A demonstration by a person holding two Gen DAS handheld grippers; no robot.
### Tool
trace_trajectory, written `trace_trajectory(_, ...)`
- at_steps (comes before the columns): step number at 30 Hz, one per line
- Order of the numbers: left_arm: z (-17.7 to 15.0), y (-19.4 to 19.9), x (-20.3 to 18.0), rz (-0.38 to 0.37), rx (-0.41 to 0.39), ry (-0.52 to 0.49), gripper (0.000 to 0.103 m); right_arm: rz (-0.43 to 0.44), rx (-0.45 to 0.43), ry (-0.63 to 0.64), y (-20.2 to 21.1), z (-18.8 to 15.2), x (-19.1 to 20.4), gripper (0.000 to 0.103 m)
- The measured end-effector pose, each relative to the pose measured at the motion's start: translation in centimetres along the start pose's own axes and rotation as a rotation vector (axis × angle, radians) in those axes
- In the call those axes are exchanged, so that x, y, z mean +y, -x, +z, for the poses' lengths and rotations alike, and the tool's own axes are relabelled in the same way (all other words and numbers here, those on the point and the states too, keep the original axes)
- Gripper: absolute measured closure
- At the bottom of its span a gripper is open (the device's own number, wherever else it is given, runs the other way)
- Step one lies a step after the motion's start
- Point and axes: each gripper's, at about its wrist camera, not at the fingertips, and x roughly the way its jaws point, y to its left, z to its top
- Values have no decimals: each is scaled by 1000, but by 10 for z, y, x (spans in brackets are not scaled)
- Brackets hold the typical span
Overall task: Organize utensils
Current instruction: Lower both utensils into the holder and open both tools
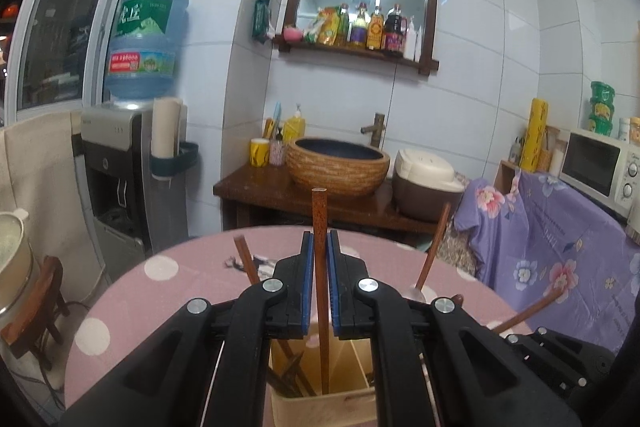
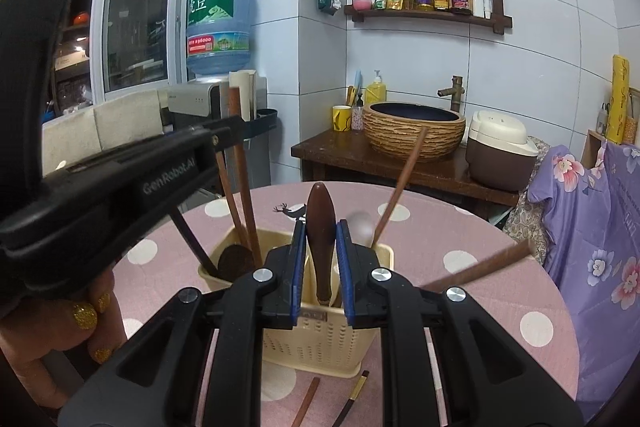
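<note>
Cream slotted utensil basket (image 2: 320, 343) on pink dotted table (image 2: 480, 287). Left gripper (image 1: 319, 255) pinches brown chopstick (image 1: 320, 219) upright over basket; right gripper (image 2: 320, 251) clamps dark wooden handle (image 2: 320, 227), lower end inside basket.

Utensil caddy (image 2: 320, 339) on a round table (image 2: 460, 227), sink counter (image 2: 332, 151) behind.
Upright handles stand in its compartments; two loose utensils, possibly chopsticks (image 2: 306, 401), lie before it. Water dispenser (image 2: 212, 99) behind left, rice cooker (image 2: 500, 147) right of the basin (image 2: 414, 131).

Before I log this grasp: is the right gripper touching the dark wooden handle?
Touching. In the right wrist view, the right gripper has both blue pads pressed against the dark wooden handle.
</note>
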Motion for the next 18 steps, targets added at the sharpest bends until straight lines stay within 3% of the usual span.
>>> trace_trajectory(13,-8,1,11,-44,59,38,93,13,15,16,-8,-19,1,84)
trace_trajectory(14,-8,5,11,-51,55,39,90,13,9,24,-6,-20,2,83)
trace_trajectory(16,-7,16,11,-60,37,44,70,5,-17,45,0,-22,6,75)
trace_trajectory(18,-5,33,11,-77,2,52,60,7,-47,65,10,-25,10,66)
